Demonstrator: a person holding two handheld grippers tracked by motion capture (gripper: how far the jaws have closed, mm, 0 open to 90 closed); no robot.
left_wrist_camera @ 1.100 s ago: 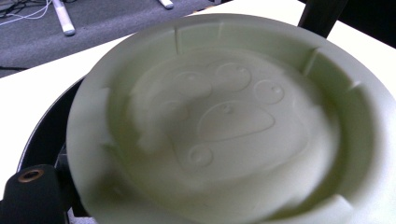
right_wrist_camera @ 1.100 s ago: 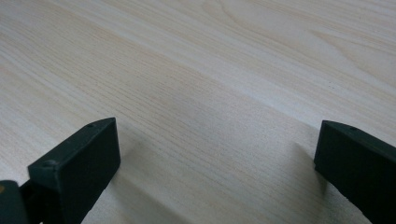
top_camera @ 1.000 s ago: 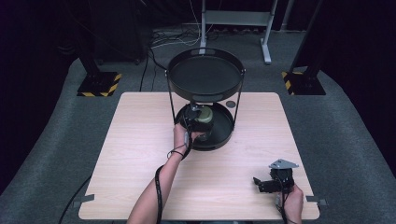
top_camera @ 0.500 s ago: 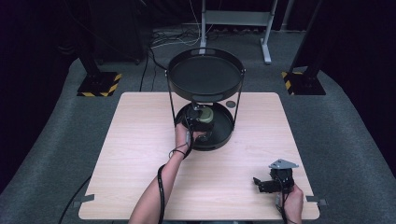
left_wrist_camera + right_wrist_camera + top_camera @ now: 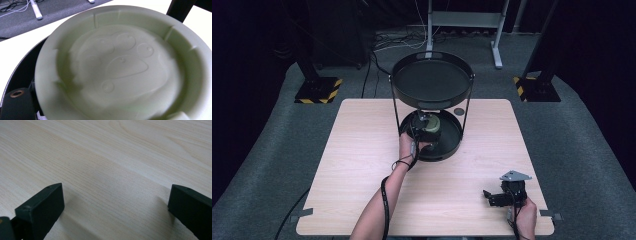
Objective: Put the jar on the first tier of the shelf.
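Pale wood table (image 5: 362, 165) under you carries a black two-tier stand, and the pale green bowl (image 5: 430, 126) sits on its lower tray (image 5: 452, 145), at about 12 o'clock from the table's middle and beneath the upper tray (image 5: 432, 80). Your left gripper (image 5: 421, 122) is at the bowl's 9 o'clock edge, its camera pressed close over the embossed bowl (image 5: 120, 67), and you cannot tell how its jaws stand. Your right gripper (image 5: 502, 196) rests at the table's 5 o'clock corner, well apart from the stand, jaws wide apart over bare wood (image 5: 112, 170).
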